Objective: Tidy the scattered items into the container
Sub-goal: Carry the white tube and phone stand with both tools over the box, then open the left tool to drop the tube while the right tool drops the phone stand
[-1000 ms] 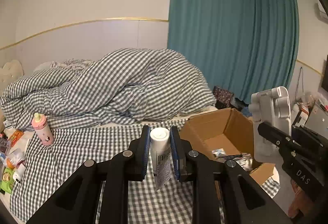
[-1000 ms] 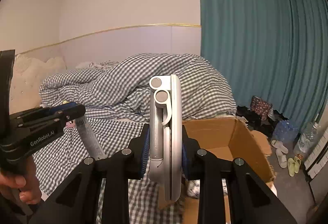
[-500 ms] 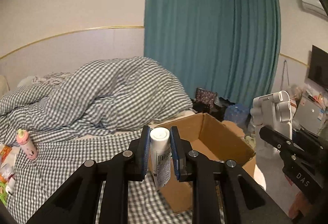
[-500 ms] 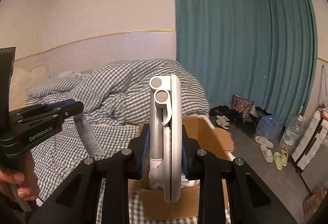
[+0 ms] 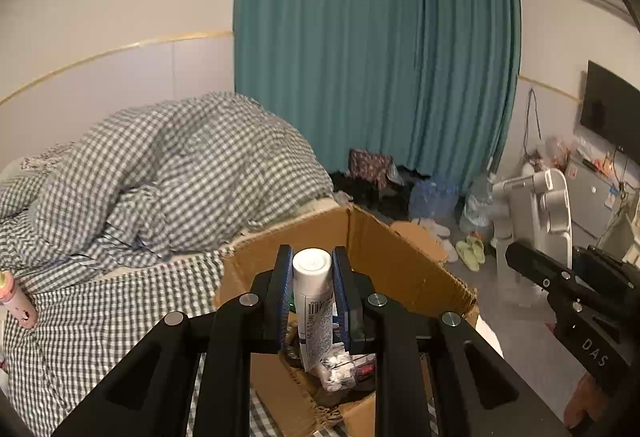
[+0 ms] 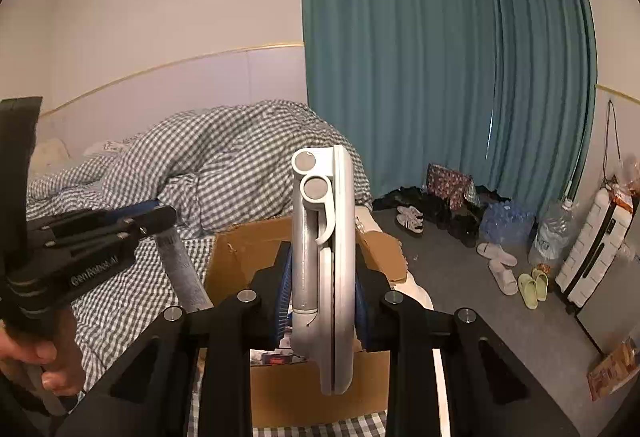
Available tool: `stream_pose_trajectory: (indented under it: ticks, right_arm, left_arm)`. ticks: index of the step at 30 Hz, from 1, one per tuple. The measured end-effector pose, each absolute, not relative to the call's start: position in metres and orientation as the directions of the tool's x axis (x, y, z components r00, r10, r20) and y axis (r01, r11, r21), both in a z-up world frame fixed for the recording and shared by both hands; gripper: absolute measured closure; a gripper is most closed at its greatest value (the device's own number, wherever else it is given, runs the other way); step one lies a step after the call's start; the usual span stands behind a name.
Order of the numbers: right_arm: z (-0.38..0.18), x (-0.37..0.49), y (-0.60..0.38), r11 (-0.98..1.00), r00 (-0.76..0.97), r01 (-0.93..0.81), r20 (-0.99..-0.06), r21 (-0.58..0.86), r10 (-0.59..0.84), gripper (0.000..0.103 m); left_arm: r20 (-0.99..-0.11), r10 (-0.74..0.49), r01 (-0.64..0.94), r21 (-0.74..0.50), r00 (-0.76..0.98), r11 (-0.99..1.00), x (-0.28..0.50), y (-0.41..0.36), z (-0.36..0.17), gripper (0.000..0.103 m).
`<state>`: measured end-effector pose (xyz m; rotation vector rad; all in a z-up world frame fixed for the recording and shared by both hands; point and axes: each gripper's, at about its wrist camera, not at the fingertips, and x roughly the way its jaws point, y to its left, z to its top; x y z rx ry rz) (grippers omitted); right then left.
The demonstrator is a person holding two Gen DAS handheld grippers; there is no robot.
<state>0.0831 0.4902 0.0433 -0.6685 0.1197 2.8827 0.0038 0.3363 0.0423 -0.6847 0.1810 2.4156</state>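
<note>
The left gripper is squeezed tight on a white tube. The tube stands up between the two blue pads, cap on top. Its flat bottom end hangs down over the open cardboard box. The box sits at the edge of the bed, which has a checked cover. Some small packets already lie in the bottom of the box.

The right gripper is squeezed tight on a white folding stand. The stand points straight up and is long and flat. It is in front of the near wall of the box, and I cannot tell if it is over the opening yet.

To do this step well, I think each thing should be low and well inside the box walls before the gripper lets go. The tube looks ready to drop. The stand is tall, so it may be best to tip it down flat first, or it could catch on the box edge or fall out. The two grippers are near each other, so they should take turns and not bump.

A pink bottle is on the bed, well apart from the box. It is not put away yet.
</note>
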Motion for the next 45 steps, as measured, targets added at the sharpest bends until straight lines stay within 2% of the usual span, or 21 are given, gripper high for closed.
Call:
stream_pose_trajectory:
  ticks: [14,28,30,31,32,34,37,40,45]
  right_arm:
    - [0.0,0.026,0.504,-0.982,-0.836,-0.179,-0.534,0.054,0.123,0.078]
    - [-0.039,-0.012,0.512,-0.983,-0.795,-0.173,-0.598,0.065,0.101,0.078]
    - [-0.042,-0.015,0.512,-0.983,-0.792,-0.174,-0.603,0.067,0.099,0.078]
    - [-0.043,-0.017,0.512,-0.983,-0.79,-0.174,-0.605,0.067,0.098,0.078]
    - [-0.044,-0.019,0.512,-0.983,-0.789,-0.173,-0.607,0.067,0.098,0.078]
    - [-0.047,-0.021,0.511,-0.983,-0.784,-0.172,-0.613,0.067,0.096,0.078]
    - [-0.052,-0.026,0.509,-0.983,-0.775,-0.173,-0.624,0.064,0.096,0.078]
    - [-0.056,-0.029,0.507,-0.982,-0.764,-0.177,-0.637,0.059,0.1,0.078]
    - [-0.058,-0.03,0.503,-0.98,-0.754,-0.194,-0.645,0.037,0.125,0.077]
  left_arm:
    - [-0.623,0.488,-0.6,-0.037,-0.611,-0.799,-0.05,0.371,-0.018,0.084]
    - [-0.682,0.463,-0.604,-0.039,-0.566,-0.796,-0.082,0.384,-0.056,0.083]
    - [-0.686,0.458,-0.601,-0.037,-0.565,-0.798,-0.085,0.384,-0.058,0.079]
    - [-0.689,0.456,-0.601,-0.036,-0.564,-0.798,-0.086,0.384,-0.059,0.07]
    - [-0.691,0.454,-0.601,-0.036,-0.562,-0.798,-0.087,0.384,-0.059,0.054]
    - [-0.683,0.456,-0.597,-0.036,-0.571,-0.802,-0.087,0.382,-0.059,0.046]
    - [-0.674,0.459,-0.591,-0.042,-0.579,-0.806,-0.087,0.377,-0.055,0.045]
    - [-0.66,0.461,-0.58,-0.047,-0.593,-0.814,-0.088,0.37,-0.049,0.036]
    - [-0.649,0.459,-0.565,-0.054,-0.607,-0.823,-0.089,0.36,-0.04,0.036]
